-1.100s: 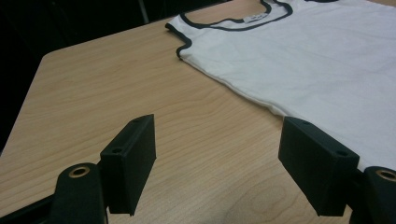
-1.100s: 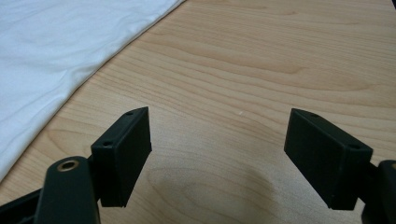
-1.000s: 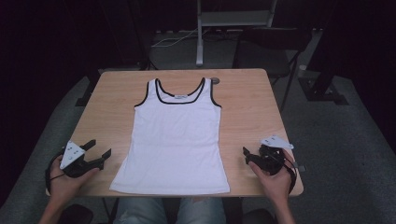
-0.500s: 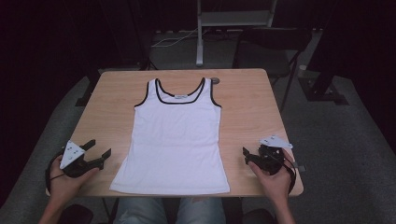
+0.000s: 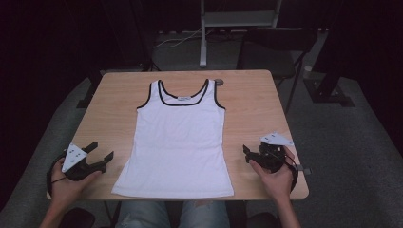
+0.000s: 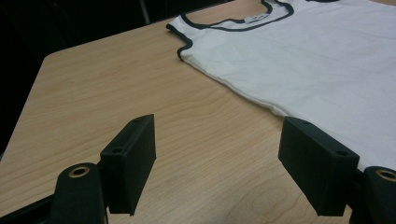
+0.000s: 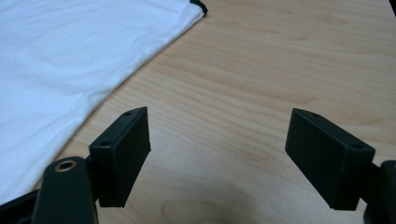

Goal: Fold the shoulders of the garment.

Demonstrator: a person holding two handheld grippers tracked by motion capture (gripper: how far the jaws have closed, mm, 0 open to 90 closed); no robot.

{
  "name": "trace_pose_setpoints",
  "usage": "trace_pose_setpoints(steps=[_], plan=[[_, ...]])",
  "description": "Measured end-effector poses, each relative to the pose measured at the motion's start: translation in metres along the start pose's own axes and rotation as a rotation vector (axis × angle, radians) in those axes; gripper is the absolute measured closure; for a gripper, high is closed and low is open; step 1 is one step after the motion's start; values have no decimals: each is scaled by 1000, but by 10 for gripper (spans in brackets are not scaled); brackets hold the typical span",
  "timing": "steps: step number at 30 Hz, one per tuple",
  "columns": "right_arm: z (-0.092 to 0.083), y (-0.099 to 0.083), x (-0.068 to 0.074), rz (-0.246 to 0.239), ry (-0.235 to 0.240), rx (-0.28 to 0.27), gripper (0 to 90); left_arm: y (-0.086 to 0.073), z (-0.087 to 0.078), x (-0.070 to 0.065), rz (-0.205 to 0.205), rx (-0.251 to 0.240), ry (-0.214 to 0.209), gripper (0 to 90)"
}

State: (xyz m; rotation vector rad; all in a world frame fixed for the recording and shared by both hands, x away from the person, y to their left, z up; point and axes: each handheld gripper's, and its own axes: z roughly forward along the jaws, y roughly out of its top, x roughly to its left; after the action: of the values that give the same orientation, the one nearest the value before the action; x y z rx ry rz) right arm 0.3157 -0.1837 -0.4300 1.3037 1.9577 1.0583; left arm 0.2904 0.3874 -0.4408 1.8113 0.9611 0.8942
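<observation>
Two tongs sit nearest, one in each hand at the front edge of the counter [image 5: 247,102]: the left tongs [image 5: 100,153] beside the shirt's lower left corner, the right tongs [image 5: 246,155] beside its lower right. Both stand wide open with nothing between the jaws, and both rest low on bare wood just clear of the cloth. Flanking the hem like this, they look poised to reach in from both sides at once.

One white tank top [image 5: 179,137] with dark trim lies flat and face up in the middle of the counter, hem toward the person, neck away, spread smooth as if ready for folding.

One small round dark thing [image 5: 219,81] lies at the far edge, just beside the right shoulder strap; what it is cannot be told.
</observation>
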Motion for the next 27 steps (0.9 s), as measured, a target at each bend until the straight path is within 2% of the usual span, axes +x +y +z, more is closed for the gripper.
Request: trace_pose_setpoints(steps=[9,15,27], plan=[[11,27,-2,-17,-6,-22,212,0,1,-1,4,-1,6,276],[24,47,0,-51,-2,-18,211,0,1,-1,10,-4,11,276],[55,103,-2,-105,-9,12,211,0,1,-2,19,-2,8,276]])
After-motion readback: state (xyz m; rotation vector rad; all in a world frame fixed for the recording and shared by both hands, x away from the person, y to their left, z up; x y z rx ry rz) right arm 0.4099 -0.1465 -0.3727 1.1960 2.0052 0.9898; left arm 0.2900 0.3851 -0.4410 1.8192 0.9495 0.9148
